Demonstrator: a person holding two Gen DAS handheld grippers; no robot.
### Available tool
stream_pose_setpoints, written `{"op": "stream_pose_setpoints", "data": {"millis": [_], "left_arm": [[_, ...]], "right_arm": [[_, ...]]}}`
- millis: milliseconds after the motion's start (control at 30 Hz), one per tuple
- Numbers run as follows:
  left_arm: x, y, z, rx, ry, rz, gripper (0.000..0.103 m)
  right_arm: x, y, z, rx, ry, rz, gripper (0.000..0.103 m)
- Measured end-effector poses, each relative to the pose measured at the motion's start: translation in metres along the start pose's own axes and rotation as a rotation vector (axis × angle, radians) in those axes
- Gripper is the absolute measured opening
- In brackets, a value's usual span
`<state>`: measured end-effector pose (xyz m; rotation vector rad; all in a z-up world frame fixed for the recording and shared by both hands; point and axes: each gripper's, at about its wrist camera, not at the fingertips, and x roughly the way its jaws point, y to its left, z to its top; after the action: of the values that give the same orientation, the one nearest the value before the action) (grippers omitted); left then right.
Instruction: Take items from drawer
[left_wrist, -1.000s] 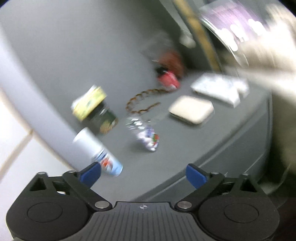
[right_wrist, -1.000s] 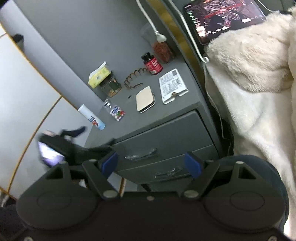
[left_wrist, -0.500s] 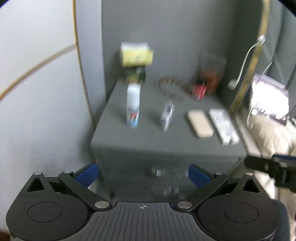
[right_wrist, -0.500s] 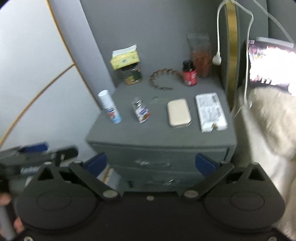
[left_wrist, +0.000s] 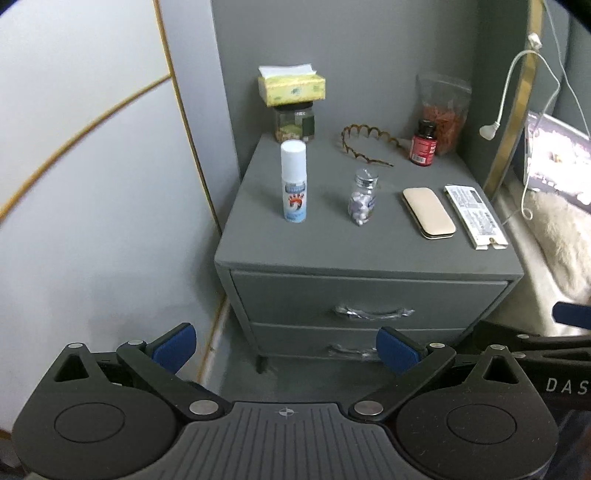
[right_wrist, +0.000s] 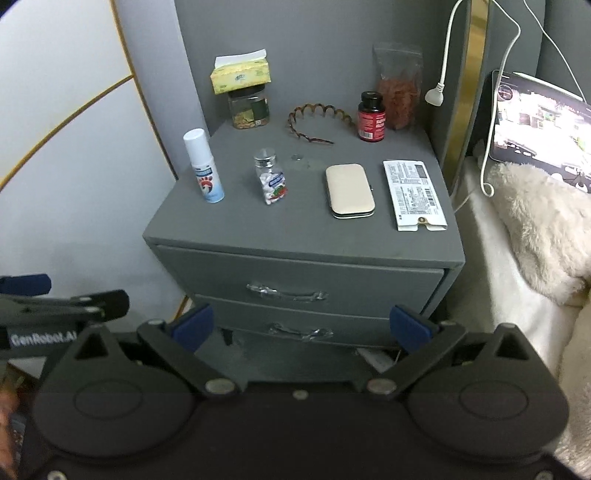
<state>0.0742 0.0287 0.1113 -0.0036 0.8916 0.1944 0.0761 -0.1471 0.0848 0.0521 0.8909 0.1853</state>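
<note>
A grey nightstand (left_wrist: 332, 258) (right_wrist: 258, 240) has two shut drawers. The top drawer (left_wrist: 295, 295) (right_wrist: 369, 284) has a metal handle (left_wrist: 373, 313) (right_wrist: 286, 291). The lower drawer (left_wrist: 295, 338) (right_wrist: 258, 321) has its own handle (left_wrist: 351, 350) (right_wrist: 301, 332). My left gripper (left_wrist: 284, 349) is open and empty, in front of the drawers and apart from them. My right gripper (right_wrist: 301, 326) is open and empty, also short of the drawer fronts. What is inside the drawers is hidden.
On top stand a white spray can (left_wrist: 293, 181), a small candy bottle (left_wrist: 362, 197), a beige case (left_wrist: 428, 212), a flat white packet (left_wrist: 474, 216), a headband (left_wrist: 365, 146), a red bottle (left_wrist: 423, 144), a jar under a tissue box (left_wrist: 293, 86). A bed with fur blanket (right_wrist: 535, 229) lies right; wall left.
Both cameras have swung to face the nightstand squarely and steadied; the view is now sharp. Both grippers stay open. The drawers have not moved.
</note>
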Motion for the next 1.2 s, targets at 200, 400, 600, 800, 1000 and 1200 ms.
{"op": "stream_pose_setpoints", "data": {"millis": [200, 400, 600, 800, 1000, 1200], "left_arm": [[-0.0024, -0.0016, 0.0000, 0.024, -0.019, 0.026, 0.103], [-0.0036, -0.0005, 0.0003, 0.035, -0.025, 0.042, 0.103], [-0.0043, 0.0002, 0.0001, 0.039, -0.028, 0.050, 0.103], [-0.0047, 0.0001, 0.0003, 0.041, -0.029, 0.050, 0.103], [-0.0050, -0.0002, 0.0005, 0.044, -0.029, 0.050, 0.103], [-0.0054, -0.0005, 0.0007, 0.047, -0.030, 0.050, 0.103]], "right_arm": [[-0.0011, -0.0009, -0.0015, 0.017, 0.006, 0.018, 0.103], [-0.0006, 0.0031, -0.0030, 0.016, 0.009, 0.032, 0.103], [-0.0008, 0.0057, -0.0035, 0.014, 0.014, 0.036, 0.103], [-0.0027, 0.0057, -0.0029, 0.014, 0.011, 0.037, 0.103], [-0.0032, 0.0054, -0.0027, 0.014, 0.012, 0.038, 0.103], [-0.0037, 0.0055, -0.0026, 0.016, 0.012, 0.036, 0.103]]}}
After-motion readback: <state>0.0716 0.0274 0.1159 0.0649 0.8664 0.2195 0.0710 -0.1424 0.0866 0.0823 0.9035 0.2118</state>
